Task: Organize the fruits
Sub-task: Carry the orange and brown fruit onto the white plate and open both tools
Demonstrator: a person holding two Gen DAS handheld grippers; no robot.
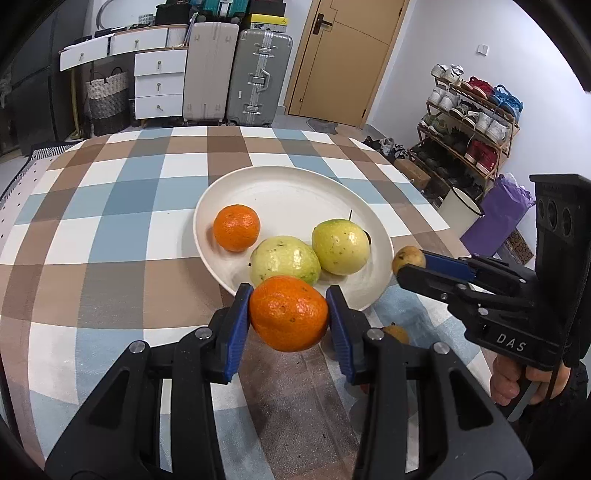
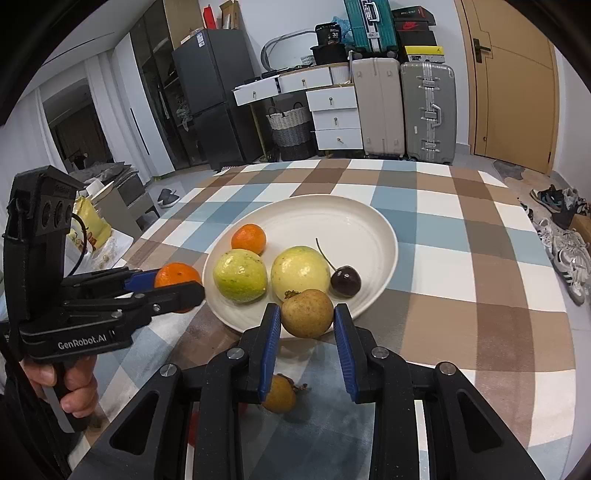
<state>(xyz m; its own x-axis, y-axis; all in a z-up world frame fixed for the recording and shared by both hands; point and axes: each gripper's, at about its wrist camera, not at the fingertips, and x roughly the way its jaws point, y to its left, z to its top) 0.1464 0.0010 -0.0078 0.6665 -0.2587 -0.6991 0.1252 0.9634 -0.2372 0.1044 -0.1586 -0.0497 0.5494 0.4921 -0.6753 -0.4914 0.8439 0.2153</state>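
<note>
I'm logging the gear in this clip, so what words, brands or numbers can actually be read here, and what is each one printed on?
"DAS": white letters on the body of the right gripper, seen from the left wrist.
"GenRobot.AI": white letters on the body of the left gripper, seen from the right wrist.
"36": on a black box atop the white drawers.
Print on the other stacked boxes, the fridge sticker and the yellow bag is too small or blurred to read.

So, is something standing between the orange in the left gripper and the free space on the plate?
Partly. The left gripper holds the orange at the near rim of the white plate. Two green fruits lie just behind that rim. Bare plate lies beyond them, so the orange must pass over or beside them.
</note>
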